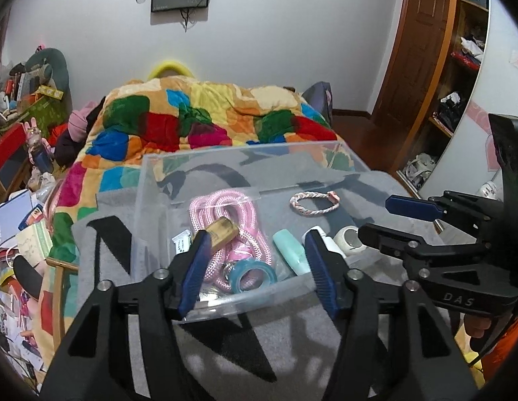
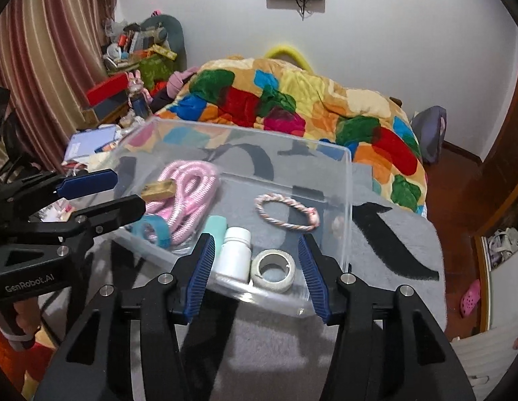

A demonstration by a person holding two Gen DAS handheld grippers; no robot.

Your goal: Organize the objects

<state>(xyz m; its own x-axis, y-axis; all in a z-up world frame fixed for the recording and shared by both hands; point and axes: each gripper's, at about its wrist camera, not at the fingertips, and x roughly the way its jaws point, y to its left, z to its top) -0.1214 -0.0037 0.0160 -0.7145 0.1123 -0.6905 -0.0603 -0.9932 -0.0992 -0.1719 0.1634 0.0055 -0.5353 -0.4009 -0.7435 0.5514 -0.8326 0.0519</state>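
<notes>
A clear plastic box (image 1: 151, 200) (image 2: 348, 207) stands on a grey blanket on the bed. Inside lie a pink rope (image 1: 225, 207) (image 2: 188, 180), a wooden block (image 1: 223, 234) (image 2: 157, 189), blue tape (image 1: 253, 275) (image 2: 151, 230), a mint tube (image 1: 290, 250) (image 2: 216, 230), a white bottle (image 2: 234, 254), a white tape roll (image 1: 349, 240) (image 2: 273, 269) and a braided bracelet (image 1: 314, 202) (image 2: 285, 212). My left gripper (image 1: 255, 257) (image 2: 125, 190) is open and empty at the box's near left side. My right gripper (image 2: 255, 260) (image 1: 379, 217) is open and empty at its near right side.
A colourful quilt (image 1: 205, 117) (image 2: 292, 100) covers the bed behind the box. Cluttered boxes and papers (image 1: 21, 200) lie to the left. A wooden wardrobe with open shelves (image 1: 452, 100) stands at the right. Curtains (image 2: 41, 67) hang at the left.
</notes>
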